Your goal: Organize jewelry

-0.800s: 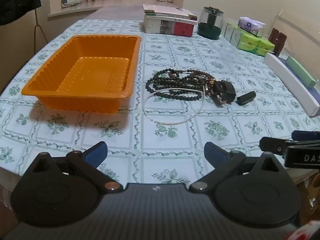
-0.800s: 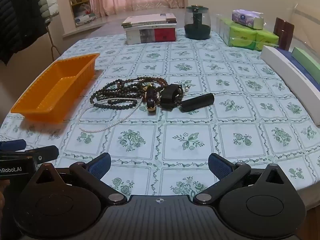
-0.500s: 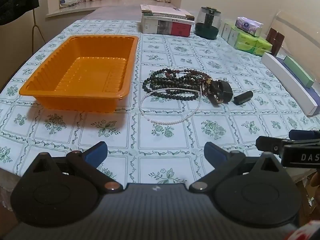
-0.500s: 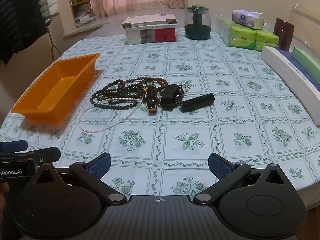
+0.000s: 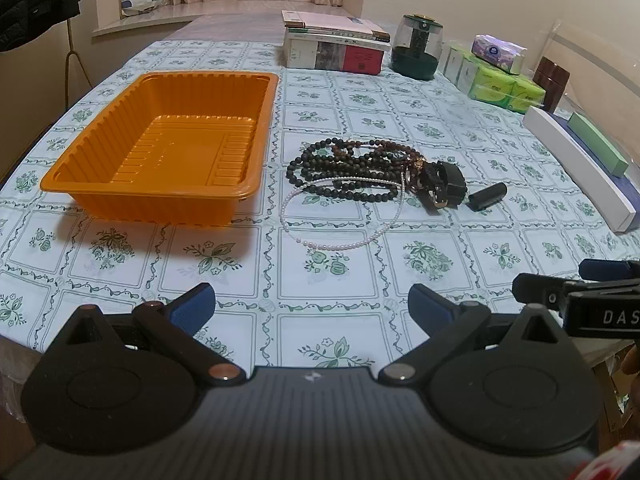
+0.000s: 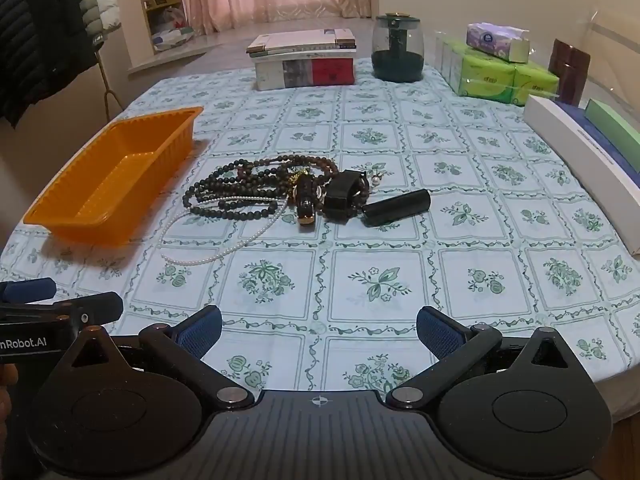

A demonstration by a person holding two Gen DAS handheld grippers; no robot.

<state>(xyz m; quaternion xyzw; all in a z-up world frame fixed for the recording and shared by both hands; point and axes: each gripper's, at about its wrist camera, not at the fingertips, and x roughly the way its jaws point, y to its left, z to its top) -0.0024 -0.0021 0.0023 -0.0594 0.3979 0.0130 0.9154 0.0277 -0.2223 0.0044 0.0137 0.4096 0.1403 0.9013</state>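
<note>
An empty orange tray (image 5: 256,136) (image 6: 168,152) sits on the left of the flowered tablecloth. Right of it lies a tangle of dark bead strands (image 5: 344,168) (image 6: 240,188), a white pearl necklace (image 5: 340,246) (image 6: 208,254), a black bracelet with gold trim (image 5: 440,188) (image 6: 306,200) and a small black cylinder (image 5: 488,196) (image 6: 396,206). My left gripper (image 5: 312,306) hovers open over the near table edge, well short of the jewelry, nothing between its blue pads. My right gripper (image 6: 319,330) is open too, also near the front edge, empty.
At the far end stand a stack of books (image 5: 336,46), a dark green jar (image 5: 416,46), green and purple tissue packs (image 5: 500,76) and a brown box (image 5: 554,84). Long white and green boxes (image 5: 580,164) line the right side. A dark jacket (image 6: 36,32) hangs at left.
The left view has shifted slightly, with the tray and jewelry sitting a little lower and closer. Both grippers stay open and empty; the right view is almost unchanged.
</note>
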